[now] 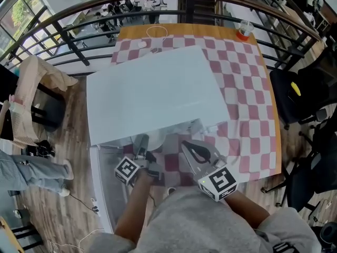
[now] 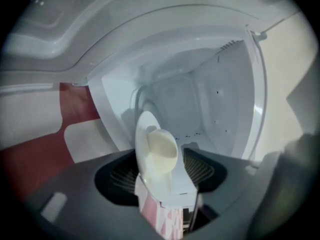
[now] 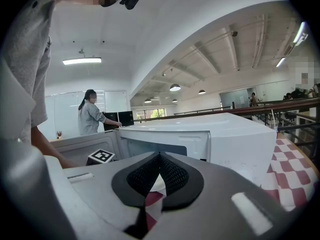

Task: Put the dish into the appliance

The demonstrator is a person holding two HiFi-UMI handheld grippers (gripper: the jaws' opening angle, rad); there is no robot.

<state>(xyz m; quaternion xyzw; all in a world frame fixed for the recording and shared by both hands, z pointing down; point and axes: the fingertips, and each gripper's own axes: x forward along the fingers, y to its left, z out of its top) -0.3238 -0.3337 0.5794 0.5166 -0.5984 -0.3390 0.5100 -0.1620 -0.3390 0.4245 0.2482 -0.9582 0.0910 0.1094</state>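
Grey-shirted torso [image 1: 200,220] at near edge. White appliance [image 1: 152,88] on checked cloth [image 1: 247,99], door [image 1: 102,194] open. Left gripper [image 1: 141,142] at cavity mouth, jaws apart, no clamp. Right gripper [image 3: 160,158] clenched, empty, outside appliance. Dish [image 2: 155,149] stands on edge between left jaws, at threshold; seating unclear. Judged: insertion nearly done. Left: settle dish, withdraw, close door.
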